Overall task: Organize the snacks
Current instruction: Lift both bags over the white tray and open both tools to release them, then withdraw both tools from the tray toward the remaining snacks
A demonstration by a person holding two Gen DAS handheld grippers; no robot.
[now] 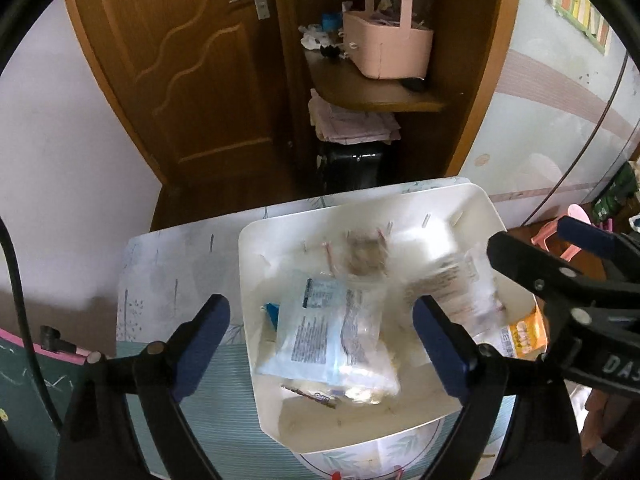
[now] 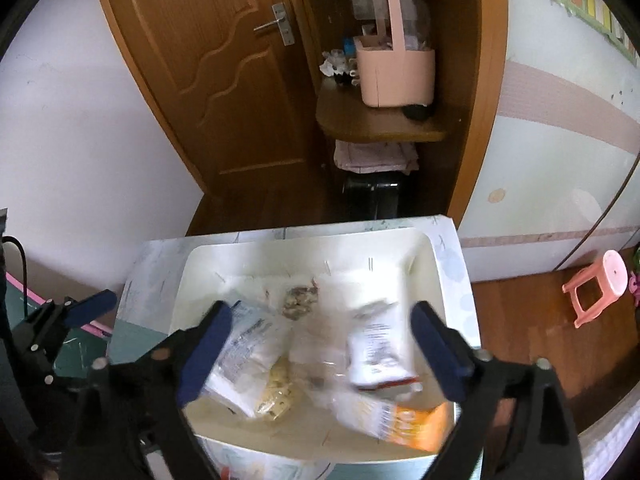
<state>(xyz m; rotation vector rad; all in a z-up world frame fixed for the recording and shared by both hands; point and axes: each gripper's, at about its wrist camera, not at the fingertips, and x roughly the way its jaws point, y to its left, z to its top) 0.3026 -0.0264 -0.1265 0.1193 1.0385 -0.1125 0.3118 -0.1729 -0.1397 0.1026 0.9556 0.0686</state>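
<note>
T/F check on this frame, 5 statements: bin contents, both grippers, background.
1. The white bin holds several snack packets. True.
2. The left gripper is shut on a packet. False: its fingers are spread wide and hold nothing.
3. The right gripper is open above the bin. True.
4. The orange packet lies on the table outside the bin. False: it lies inside the bin, near its front right corner.
5. The pink basket sits on the floor beside the pink stool. False: it stands on a wooden shelf next to the door.
</note>
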